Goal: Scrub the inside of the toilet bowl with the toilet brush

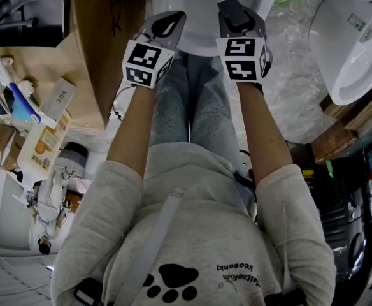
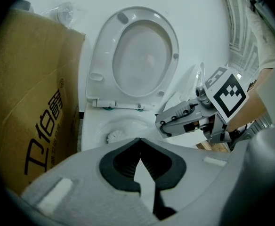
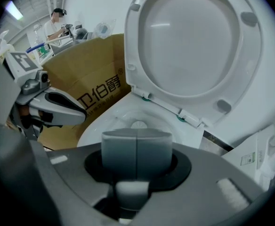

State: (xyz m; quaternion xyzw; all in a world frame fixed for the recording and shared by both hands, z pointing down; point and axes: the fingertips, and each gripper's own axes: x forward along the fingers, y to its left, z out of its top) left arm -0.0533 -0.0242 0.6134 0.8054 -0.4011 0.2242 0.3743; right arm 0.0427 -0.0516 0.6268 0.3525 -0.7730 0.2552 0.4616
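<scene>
The white toilet bowl (image 2: 128, 122) (image 3: 104, 126) has its seat and lid (image 2: 140, 55) (image 3: 194, 46) raised. A white round brush head (image 2: 114, 136) (image 3: 138, 125) lies low inside the bowl. My right gripper (image 3: 136, 136) (image 1: 237, 14) (image 2: 160, 125) is shut on a grey cylindrical brush handle (image 3: 136, 152) that points down at that head. My left gripper (image 2: 139, 140) (image 1: 164, 27) (image 3: 82, 114) hangs beside it to the left over the rim, its jaws closed tip to tip with nothing between them. The shaft between handle and head is hidden.
A tall cardboard box (image 2: 34, 102) (image 3: 90, 93) (image 1: 103, 50) stands tight against the bowl's left side. A second toilet (image 1: 355, 56) stands at the right. Shelves with bottles (image 1: 20, 101) are at the left. A person (image 3: 57, 20) stands far behind.
</scene>
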